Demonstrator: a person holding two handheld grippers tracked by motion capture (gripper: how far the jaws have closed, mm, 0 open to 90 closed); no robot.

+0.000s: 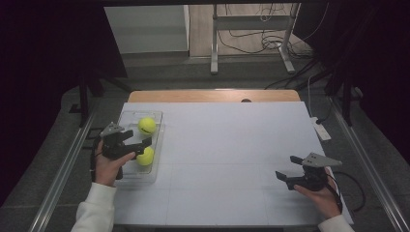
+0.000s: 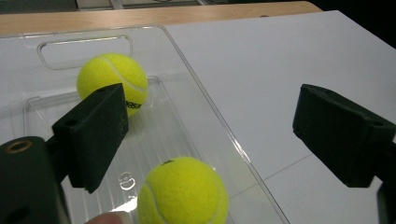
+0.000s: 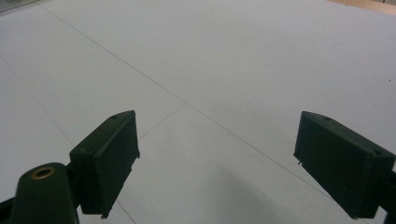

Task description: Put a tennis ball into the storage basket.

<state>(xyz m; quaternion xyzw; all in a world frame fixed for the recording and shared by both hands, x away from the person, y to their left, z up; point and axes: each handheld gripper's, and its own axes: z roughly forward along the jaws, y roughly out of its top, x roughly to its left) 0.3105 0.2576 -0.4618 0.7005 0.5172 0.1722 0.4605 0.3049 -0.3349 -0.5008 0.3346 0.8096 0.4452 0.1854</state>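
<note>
A clear plastic tray (image 1: 126, 117) lies at the table's left side with two yellow tennis balls in it. The far ball (image 1: 147, 125) rests near the tray's handle end and the near ball (image 1: 145, 156) toward the front. My left gripper (image 1: 138, 138) hovers open over the tray, between the two balls. In the left gripper view its jaws stand wide apart: the far ball (image 2: 112, 81) shows behind the left jaw and the near ball (image 2: 183, 191) lies low between them, untouched. My right gripper (image 1: 286, 166) is open above the bare white table surface (image 3: 210, 56) at the front right.
The white sheet (image 1: 227, 154) covers most of the table, with a wooden strip (image 1: 212, 95) at the far edge. A white strip-shaped device (image 1: 320, 128) lies at the right edge. Metal frame legs (image 1: 214, 53) and cables stand on the floor beyond.
</note>
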